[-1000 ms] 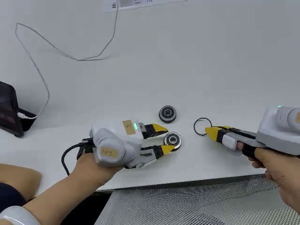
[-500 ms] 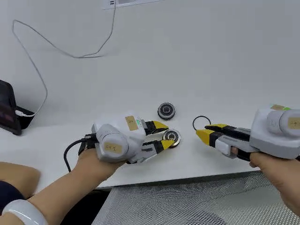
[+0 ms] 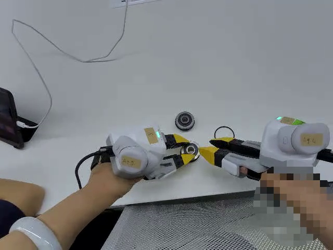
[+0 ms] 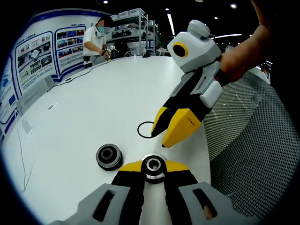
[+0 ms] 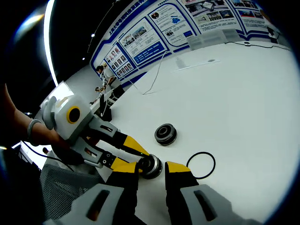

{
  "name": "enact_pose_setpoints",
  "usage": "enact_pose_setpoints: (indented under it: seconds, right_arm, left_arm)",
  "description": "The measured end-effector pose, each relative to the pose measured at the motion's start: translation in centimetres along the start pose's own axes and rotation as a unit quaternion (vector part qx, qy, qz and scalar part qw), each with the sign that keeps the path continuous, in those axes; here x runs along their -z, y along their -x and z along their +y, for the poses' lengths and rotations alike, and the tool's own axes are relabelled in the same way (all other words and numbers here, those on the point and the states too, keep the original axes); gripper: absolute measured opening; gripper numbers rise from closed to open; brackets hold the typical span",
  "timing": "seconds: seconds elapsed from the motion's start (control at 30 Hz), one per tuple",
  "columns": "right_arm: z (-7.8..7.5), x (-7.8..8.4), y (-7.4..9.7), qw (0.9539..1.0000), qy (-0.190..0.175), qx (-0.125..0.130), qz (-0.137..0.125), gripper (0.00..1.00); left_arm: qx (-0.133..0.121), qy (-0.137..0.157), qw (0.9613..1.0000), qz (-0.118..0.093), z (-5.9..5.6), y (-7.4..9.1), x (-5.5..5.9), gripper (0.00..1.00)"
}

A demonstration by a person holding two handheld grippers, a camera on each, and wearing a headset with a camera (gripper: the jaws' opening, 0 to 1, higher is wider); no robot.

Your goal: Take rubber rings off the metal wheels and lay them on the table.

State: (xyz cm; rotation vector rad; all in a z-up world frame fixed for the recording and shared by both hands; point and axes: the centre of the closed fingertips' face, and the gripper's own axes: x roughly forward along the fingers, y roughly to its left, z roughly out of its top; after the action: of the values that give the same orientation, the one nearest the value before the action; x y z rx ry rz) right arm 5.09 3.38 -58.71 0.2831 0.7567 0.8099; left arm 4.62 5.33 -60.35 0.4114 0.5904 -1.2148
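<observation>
My left gripper (image 3: 185, 150) lies low over the white table, shut on a small metal wheel (image 3: 191, 150). In the left gripper view that wheel (image 4: 153, 167) sits clamped between the yellow tips. My right gripper (image 3: 207, 146) is open, its tips just to the right of the held wheel; in its own view the wheel (image 5: 150, 166) lies between the tips. A second wheel (image 3: 184, 120) with a black rim rests on the table behind. A loose black rubber ring (image 3: 224, 132) lies flat to the right of it, beside the right gripper.
A dark phone-like device (image 3: 9, 121) stands at the far left, with a white cable (image 3: 48, 95) running up the table from it. The table's front edge (image 3: 197, 196) runs just below the grippers, with grey mesh (image 3: 208, 226) beneath it.
My right gripper has moved left, from beside the loose ring up to the wheel that the left gripper holds. The left gripper has kept its grip and barely moved.
</observation>
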Motion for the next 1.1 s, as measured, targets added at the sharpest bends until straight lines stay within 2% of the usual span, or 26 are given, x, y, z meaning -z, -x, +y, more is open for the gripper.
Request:
enact_pose_setpoints:
  seconds: [0.23,0.37,0.43,0.6,0.77,0.9,1.1]
  right_arm:
    - [-0.1,0.4,-0.1,0.9999,0.007,0.0,0.01,0.23]
    - [-0.1,0.9,-0.5,0.9999,-0.006,-0.004,0.015,0.21]
    - [-0.3,1.1,-0.7,0.9997,-0.018,-0.003,0.017,0.18]
    - [-0.6,1.7,-1.3,0.9976,-0.066,-0.003,0.021,0.18]
    - [-0.7,2.0,-1.7,0.9951,-0.097,-0.007,0.019,0.18]
    - [-1.0,2.1,-1.8,0.9919,-0.125,-0.008,0.015,0.17]
    - [-0.8,2.2,-2.0,0.9848,-0.172,-0.017,0.015,0.16]
  left_arm:
    - [0.003,-0.006,1.0,0.004,0.0,-0.2,0.0,0.14]
    - [0.004,-0.01,0.9999,-0.001,0.1,-0.2,0.1,0.14]
    - [0.005,-0.011,0.9999,-0.002,0.1,-0.2,0.1,0.14]
    - [0.005,-0.01,0.9999,-0.003,0.1,-0.2,0.1,0.13]
    - [0.004,-0.01,0.9999,-0.004,0.1,-0.2,0.0,0.13]
    - [0.003,-0.008,0.9999,-0.006,0.0,-0.2,-0.1,0.13]
    - [0.002,-0.007,0.9999,-0.007,0.0,-0.2,-0.1,0.13]
